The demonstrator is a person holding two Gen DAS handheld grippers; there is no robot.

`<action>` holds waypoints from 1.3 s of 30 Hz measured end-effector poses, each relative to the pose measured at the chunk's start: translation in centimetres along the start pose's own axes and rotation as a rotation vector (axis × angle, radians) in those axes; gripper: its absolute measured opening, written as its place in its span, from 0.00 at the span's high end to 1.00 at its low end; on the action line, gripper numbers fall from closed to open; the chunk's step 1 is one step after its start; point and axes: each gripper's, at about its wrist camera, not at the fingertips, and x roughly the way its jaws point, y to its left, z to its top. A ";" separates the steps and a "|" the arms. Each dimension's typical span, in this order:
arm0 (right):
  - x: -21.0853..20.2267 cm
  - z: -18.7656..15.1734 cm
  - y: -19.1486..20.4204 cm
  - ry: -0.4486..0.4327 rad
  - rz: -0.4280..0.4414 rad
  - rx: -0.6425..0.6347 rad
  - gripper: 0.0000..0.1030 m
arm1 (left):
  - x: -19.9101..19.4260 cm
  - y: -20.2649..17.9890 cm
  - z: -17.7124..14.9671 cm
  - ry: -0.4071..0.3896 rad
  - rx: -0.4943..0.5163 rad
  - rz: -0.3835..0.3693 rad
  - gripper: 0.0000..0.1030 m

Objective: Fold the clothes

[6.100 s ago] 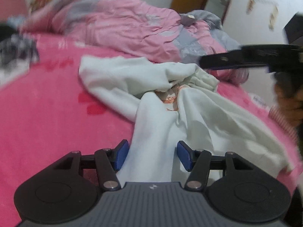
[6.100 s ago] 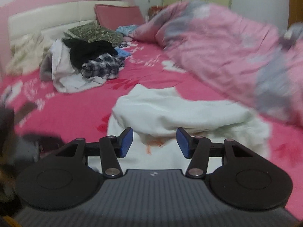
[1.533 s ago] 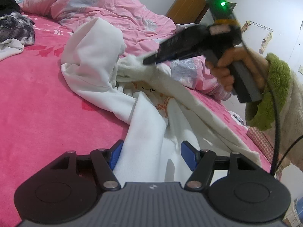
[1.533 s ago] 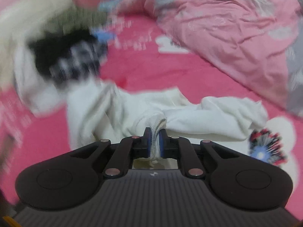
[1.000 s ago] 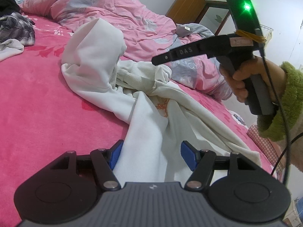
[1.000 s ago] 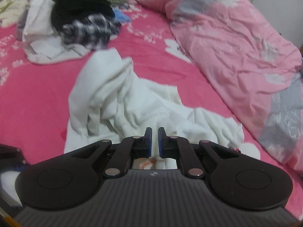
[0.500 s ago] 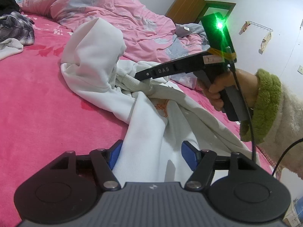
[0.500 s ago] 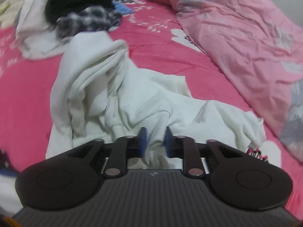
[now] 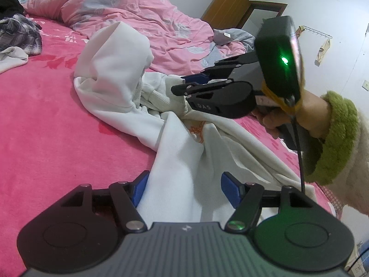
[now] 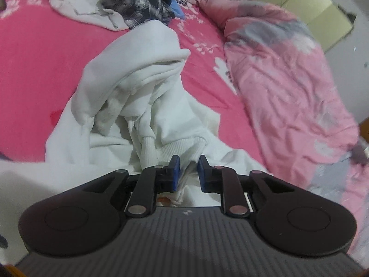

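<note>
Pink bed (image 9: 46, 120), white sweatshirt (image 9: 184, 173) between wide left gripper (image 9: 183, 190); right gripper (image 10: 186, 173) narrow, opening.

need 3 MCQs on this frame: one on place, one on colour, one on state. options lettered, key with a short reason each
1. Where does the plaid garment lie?
A. beyond the white sweatshirt
B. on the pink duvet
C. under the left gripper

2. What colour is the bedsheet?
A. grey
B. green
C. pink

3. How do the right gripper jaws stand?
A. wide apart
B. slightly apart, white cloth between
C. pressed together

Key: 1 A, it sits in the pile past the sweatshirt; 2 C, bright pink all round; 3 B, the pads show a narrow gap with fabric in it.
</note>
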 end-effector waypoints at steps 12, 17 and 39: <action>2.4 0.3 -1.0 0.050 0.004 0.135 0.90 | 0.0 0.0 -0.1 0.000 0.001 0.000 0.34; 3.5 1.8 -5.0 0.022 0.129 0.361 0.97 | -0.1 0.1 -0.2 0.000 0.003 0.000 0.34; -1.3 10.0 -10.2 -0.362 0.420 0.483 0.54 | -0.2 0.6 -0.2 0.001 -0.005 -0.016 0.32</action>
